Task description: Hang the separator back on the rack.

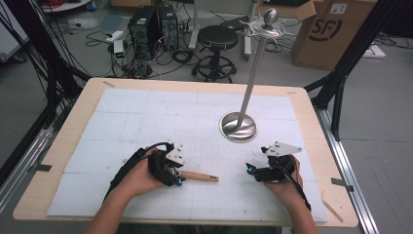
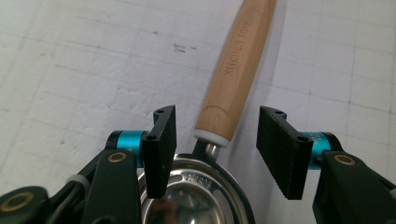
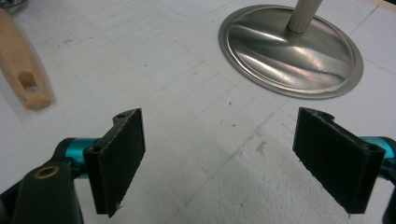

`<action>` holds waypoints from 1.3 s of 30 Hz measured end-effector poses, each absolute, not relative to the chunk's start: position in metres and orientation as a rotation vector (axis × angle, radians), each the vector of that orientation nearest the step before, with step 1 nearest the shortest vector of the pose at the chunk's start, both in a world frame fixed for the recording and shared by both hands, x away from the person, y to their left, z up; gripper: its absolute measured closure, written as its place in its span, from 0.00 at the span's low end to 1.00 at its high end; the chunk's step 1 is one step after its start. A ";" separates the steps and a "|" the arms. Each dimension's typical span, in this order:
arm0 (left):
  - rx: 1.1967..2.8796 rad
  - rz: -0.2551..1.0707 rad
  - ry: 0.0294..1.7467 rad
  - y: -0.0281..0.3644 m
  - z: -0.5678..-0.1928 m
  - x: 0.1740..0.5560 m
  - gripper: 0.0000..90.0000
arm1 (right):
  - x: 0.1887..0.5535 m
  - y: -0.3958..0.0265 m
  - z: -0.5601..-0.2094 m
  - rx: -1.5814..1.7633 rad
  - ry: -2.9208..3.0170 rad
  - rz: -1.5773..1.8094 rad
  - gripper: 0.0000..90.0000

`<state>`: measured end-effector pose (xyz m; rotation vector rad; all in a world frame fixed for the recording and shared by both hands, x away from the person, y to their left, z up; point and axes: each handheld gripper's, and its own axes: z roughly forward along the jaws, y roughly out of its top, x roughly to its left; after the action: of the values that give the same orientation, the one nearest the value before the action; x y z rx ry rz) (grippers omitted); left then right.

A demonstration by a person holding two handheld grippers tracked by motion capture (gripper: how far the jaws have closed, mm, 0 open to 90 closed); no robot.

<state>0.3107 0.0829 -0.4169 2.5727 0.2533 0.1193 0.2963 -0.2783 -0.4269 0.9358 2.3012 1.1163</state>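
So the thing in play is a kitchen utensil (image 1: 192, 176) — steel bowl-shaped head with slots, light wooden handle (image 2: 238, 65) — lying flat on the white desk (image 1: 146, 117). The left tool (image 2: 212, 147) sits right over the neck where the metal meets the wood: the head is tucked under and between its jaws, and the handle runs straight out ahead of it, away from the hand. In the high view that long axis lies roughly level across the desk, handle tip (the end with the hanging hole) pointing toward the right tool (image 3: 219, 161).

State of the left tool: released — there's clear daylight between each pad and the handle, nothing pinched. The right tool is spread wide with just bare desk between its jaws, and the handle tip is well off to its left and a bit ahead. The hanging stand's round base (image 3: 292, 49) sits ahead of it, to its right.

I'd guess the left hand is by far the nearer one for any re-grab, and a grip across the handle should square up easily.
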 end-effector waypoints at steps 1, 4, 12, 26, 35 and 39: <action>2.609 0.111 0.237 0.079 -0.421 0.312 0.54 | 0.296 -0.278 -0.427 0.937 2.301 1.117 0.17; 2.613 0.063 0.229 0.078 -0.421 0.317 0.56 | 0.297 -0.278 -0.427 0.941 2.301 1.114 0.17; 2.622 0.055 0.184 0.077 -0.420 0.314 0.72 | 0.297 -0.277 -0.428 0.940 2.307 1.107 0.17; 2.626 0.108 0.197 0.076 -0.417 0.308 0.77 | 0.296 -0.279 -0.427 0.939 2.303 1.118 0.17; 2.461 0.118 0.257 0.097 -0.400 0.313 0.77 | 0.296 -0.278 -0.427 0.934 2.303 1.119 0.17; 2.373 0.105 0.263 0.105 -0.390 0.312 0.77 | 0.296 -0.279 -0.426 0.939 2.295 1.131 0.17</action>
<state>0.3122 0.1048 -0.3903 2.3726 0.2629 0.1053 0.2959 -0.2787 -0.4260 0.9387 2.2951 1.1311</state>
